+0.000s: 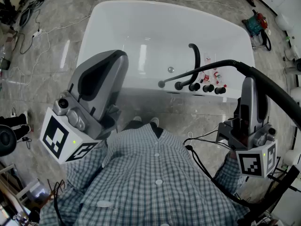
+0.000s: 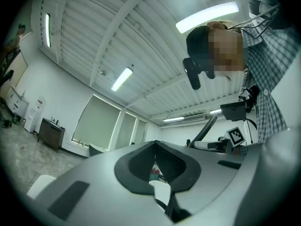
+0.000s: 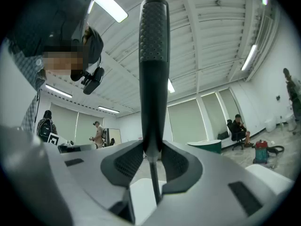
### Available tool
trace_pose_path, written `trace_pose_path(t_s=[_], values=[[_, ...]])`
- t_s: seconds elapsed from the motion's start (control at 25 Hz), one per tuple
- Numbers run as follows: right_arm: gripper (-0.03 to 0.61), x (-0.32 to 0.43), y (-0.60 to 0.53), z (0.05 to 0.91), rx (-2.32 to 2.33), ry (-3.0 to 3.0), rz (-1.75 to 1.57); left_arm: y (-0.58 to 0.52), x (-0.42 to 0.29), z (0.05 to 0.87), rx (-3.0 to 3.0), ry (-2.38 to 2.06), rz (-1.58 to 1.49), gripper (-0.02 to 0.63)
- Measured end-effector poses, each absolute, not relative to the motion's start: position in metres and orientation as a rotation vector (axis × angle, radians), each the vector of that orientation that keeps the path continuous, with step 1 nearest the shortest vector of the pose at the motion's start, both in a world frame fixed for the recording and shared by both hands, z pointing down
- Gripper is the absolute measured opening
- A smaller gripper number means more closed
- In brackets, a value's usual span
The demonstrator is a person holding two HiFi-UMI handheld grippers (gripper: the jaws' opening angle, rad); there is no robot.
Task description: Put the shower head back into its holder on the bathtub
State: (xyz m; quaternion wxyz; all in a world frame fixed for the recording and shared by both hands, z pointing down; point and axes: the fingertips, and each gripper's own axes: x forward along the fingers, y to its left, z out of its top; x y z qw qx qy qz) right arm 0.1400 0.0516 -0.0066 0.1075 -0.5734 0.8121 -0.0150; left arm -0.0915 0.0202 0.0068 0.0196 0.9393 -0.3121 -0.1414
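At twelve o'clock in the head view lay a white, round-cornered bathtub (image 1: 103,32) on a grey marbled floor (image 1: 56,55). On its near rim stood a curved black spout (image 1: 197,59). Just below the spout sat a row of round black knobs (image 1: 201,87). Which of these fittings was the holder could not be told.

At three o'clock, the right claw (image 1: 249,81) was raised in front of the person's blue-and-white checked shirt (image 1: 150,173). It sat on the person's side of the tub, apart from the rim. In the right gripper view this claw (image 3: 153,147) was clamped on the slim black wand-shaped shower head (image 3: 154,55). The wand rose straight up between the ribbed dark pads. Its upper end was textured and pointed at a white ribbed ceiling (image 3: 211,36). Below the pads it narrowed to a thin black stem.

In the head view a thin black line (image 1: 214,68) ran from the rim, at the knobs' nine o'clock end, toward the right claw. Whether it was hose or wand could not be told.

At nine o'clock, the left claw (image 1: 115,55) was also lifted, well apart from the right one. In the left gripper view its jaws (image 2: 155,147) were together, leaving only a narrow slit, with nothing between them.

A red tool (image 1: 256,25) lay on the floor at one o'clock, beyond the tub.
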Motion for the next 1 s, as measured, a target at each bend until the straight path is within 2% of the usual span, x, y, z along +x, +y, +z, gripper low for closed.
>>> trace_pose_path(t_s=[1.0], values=[[0.12,0.113,0.035,0.015,-1.75,2.54,-0.045,0.009,-0.086,0.019,2.919,-0.953,-0.356,0.008]])
